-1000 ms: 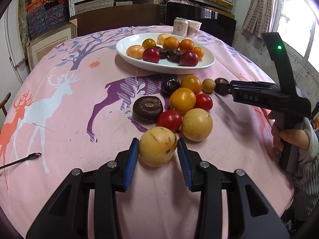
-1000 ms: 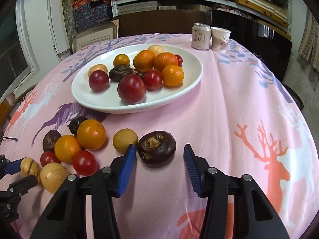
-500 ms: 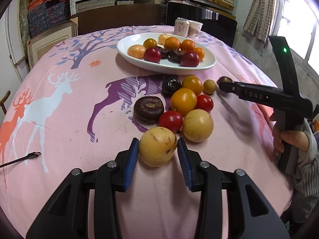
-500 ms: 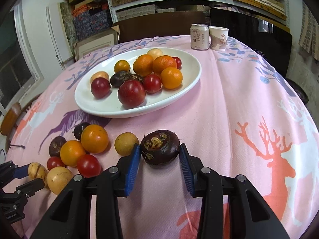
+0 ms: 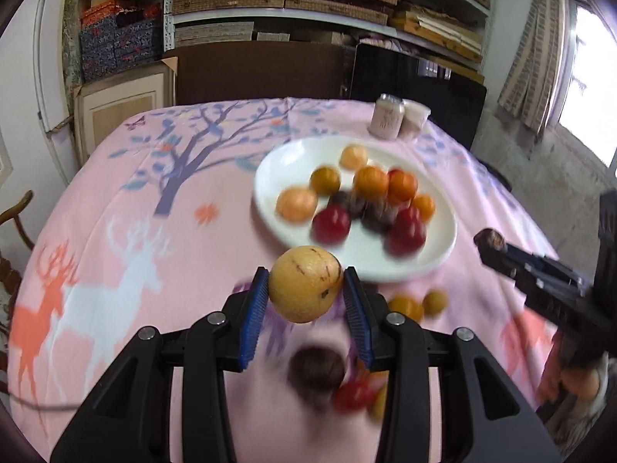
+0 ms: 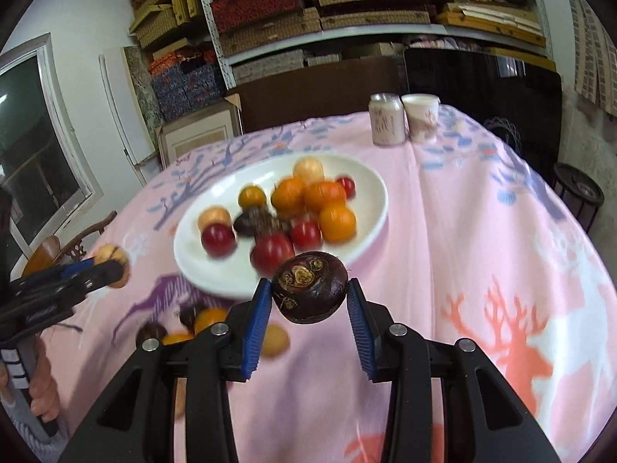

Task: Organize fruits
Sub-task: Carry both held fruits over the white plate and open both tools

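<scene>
While the left gripper [image 5: 304, 297] clamps a yellow fruit [image 5: 305, 283], the right gripper [image 6: 308, 299] pinches a dark fruit [image 6: 309, 287] (can's [image 6: 386, 119] label unreadable).

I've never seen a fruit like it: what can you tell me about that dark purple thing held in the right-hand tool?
The dark purple fruit is squat and round, like a flattened ball, with smooth, slightly glossy maroon skin. Its upper face carries tan, curled, rosette-like scars. It is whole, tilted towards the camera, and pinched between the blue-padded jaws of the right gripper, clear of the pink tablecloth, just in front of the white plate.
</scene>
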